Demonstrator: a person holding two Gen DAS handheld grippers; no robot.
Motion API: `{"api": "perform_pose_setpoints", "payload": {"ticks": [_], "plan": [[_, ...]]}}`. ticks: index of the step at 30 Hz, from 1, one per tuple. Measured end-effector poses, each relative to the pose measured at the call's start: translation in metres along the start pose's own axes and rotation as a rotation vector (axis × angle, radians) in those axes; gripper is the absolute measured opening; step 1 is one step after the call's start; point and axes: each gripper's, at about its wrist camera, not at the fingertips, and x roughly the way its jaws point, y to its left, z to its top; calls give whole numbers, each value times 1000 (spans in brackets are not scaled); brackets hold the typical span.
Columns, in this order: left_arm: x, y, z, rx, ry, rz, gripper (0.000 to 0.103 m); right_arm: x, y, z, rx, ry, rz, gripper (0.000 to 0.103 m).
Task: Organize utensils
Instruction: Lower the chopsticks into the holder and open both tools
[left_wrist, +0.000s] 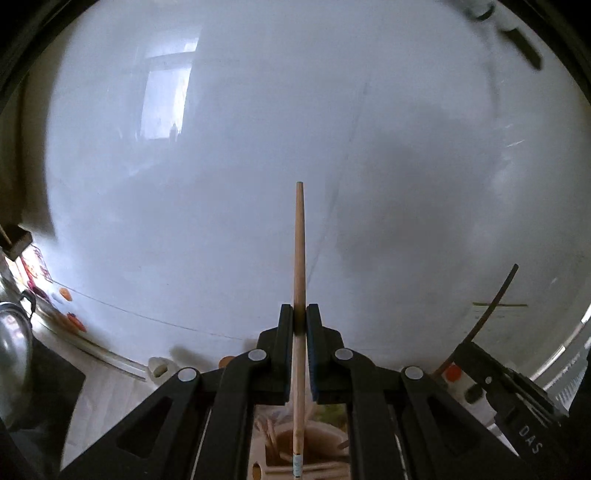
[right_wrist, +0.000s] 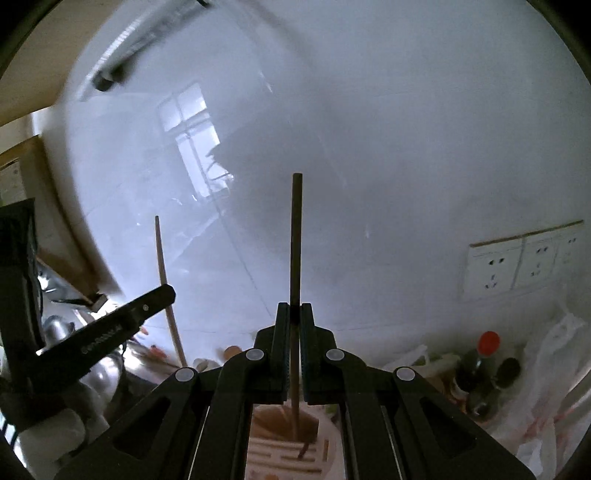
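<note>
Black fingers fill the bottom of both views. On the left wrist view, the left gripper (left_wrist: 299, 314) is pinching a light wooden chopstick (left_wrist: 299, 243) that points up the middle of the frame. On the right wrist view, the right gripper (right_wrist: 294, 314) is pinching a dark chopstick (right_wrist: 296, 236) the same way. Low down, behind the fingers, sits a brown holder (right_wrist: 284, 424) with more sticks in it. Farther back is a white wall (right_wrist: 369, 147). It looks like each stick is lifted out for sorting. Next, each needs its own place to go.

Pale chopstick (left_wrist: 299, 251) & dark chopstick (right_wrist: 296, 240), both upright, clamped.
</note>
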Motion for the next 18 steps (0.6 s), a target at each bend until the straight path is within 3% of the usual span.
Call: {"api": "perform_pose_setpoints", "payload": {"ticks": [10, 18], "plan": [[49, 20, -18, -9, 45, -15, 5, 68, -3, -24, -3, 103, 0, 5], [57, 28, -35, 26, 89, 10, 8, 86, -11, -44, 3, 202, 26, 5]]}}
